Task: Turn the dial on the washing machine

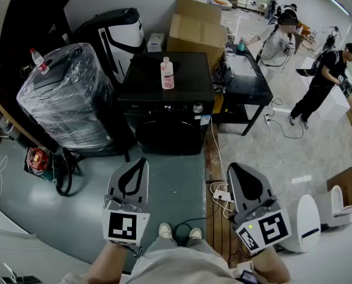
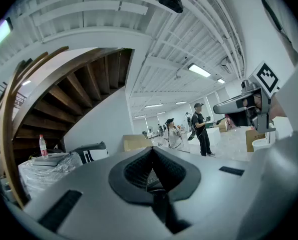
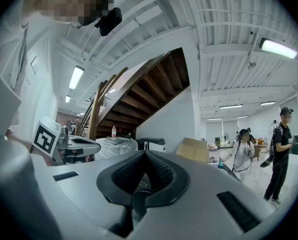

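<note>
The left gripper (image 1: pixel 139 165) and the right gripper (image 1: pixel 238 170) are both closed with nothing between their jaws, held level in front of the washing machine (image 1: pixel 167 120) and well apart from it, touching nothing. The machine is a black box whose front, with a dark round door, faces the grippers. Its dial (image 1: pixel 197 108), a small silvery round knob, sits at the right end of the machine's control strip, its axis pointing out of the front. A pink bottle (image 1: pixel 167 74) stands upright on the machine's top.
</note>
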`<state>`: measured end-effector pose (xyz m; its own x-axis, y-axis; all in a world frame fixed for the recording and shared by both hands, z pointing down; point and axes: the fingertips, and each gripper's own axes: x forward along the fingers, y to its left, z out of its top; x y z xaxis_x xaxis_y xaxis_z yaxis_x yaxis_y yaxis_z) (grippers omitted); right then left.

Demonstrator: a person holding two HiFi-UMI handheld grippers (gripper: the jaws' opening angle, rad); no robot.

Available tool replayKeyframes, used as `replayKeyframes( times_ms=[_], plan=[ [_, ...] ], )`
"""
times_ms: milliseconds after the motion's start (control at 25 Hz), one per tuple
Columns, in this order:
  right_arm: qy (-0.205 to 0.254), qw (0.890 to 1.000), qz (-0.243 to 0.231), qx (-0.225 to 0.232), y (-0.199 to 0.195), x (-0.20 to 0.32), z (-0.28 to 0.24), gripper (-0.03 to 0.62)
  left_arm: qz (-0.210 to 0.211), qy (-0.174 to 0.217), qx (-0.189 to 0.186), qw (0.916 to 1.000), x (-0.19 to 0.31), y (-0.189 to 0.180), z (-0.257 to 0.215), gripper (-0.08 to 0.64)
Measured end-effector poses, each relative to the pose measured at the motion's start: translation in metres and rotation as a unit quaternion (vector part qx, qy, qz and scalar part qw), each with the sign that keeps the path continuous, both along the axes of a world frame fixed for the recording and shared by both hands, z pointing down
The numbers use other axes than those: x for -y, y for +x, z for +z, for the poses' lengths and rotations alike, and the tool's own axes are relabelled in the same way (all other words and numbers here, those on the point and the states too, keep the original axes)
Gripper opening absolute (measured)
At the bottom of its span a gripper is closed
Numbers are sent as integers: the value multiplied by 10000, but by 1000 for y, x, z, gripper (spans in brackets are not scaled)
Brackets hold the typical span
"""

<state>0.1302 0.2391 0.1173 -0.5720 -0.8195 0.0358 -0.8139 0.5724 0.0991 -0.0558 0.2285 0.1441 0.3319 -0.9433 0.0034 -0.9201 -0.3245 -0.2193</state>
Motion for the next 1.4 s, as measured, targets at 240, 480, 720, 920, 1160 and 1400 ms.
replayKeyframes(
  times_ms=[240, 480, 720, 920, 1160, 1400],
  plan=[
    [-38, 9998, -23, 213, -2, 4, 1, 26, -2, -40, -50, 10000, 3, -4, 2, 18],
    [-85, 9997, 56, 200, -7, 10, 8, 26, 27, -146, -70, 9999, 9, -8, 10, 18],
    [-154, 9997, 75, 157, -22, 18, 18, 28, 56, -238, -86, 9997, 18, -21, 15, 18],
    [-164, 9995, 192, 198, -38, 25, 26, 41, 121, -302, -129, 9994, 28, -36, 22, 18],
    [-143, 9982, 575, 115, -45, 31, 35, 238, 305, -268, -128, 9991, 37, -46, 28, 18],
    [-227, 9963, 827, -22, -43, 42, 46, 242, 519, -297, 201, 9980, 52, -55, 46, 18]
  ],
)
